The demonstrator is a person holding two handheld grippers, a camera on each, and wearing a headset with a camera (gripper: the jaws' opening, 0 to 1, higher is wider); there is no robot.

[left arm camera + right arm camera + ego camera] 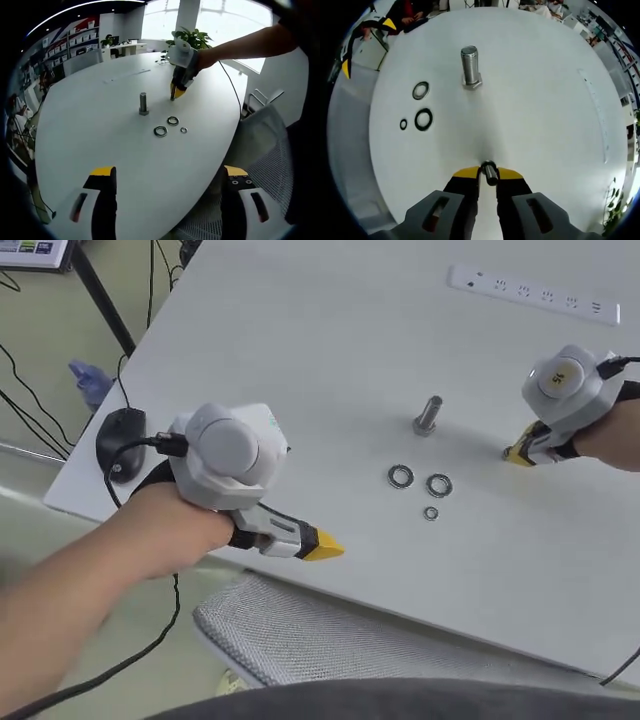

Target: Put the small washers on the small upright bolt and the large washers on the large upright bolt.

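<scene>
The large bolt (pixel 428 415) (pixel 143 104) (pixel 470 67) stands upright on the white table (pixel 300 360). In front of it lie two large washers (pixel 401 476) (pixel 439 484) (pixel 420 90) (pixel 423 119) and one small washer (pixel 430 513) (pixel 183 130) (pixel 403 124), all flat. To the bolt's right, my right gripper (pixel 518 454) (pixel 175 94) (pixel 489 175) is shut on the small bolt (pixel 489 172), with its tips down at the tabletop. My left gripper (pixel 325 546) (pixel 169 172) hovers open at the near table edge, with nothing between its fingers.
A white power strip (pixel 535 292) lies at the far right of the table. A black mouse (pixel 120 440) with its cable sits at the left edge. A grey mesh chair (pixel 300 630) stands below the near edge.
</scene>
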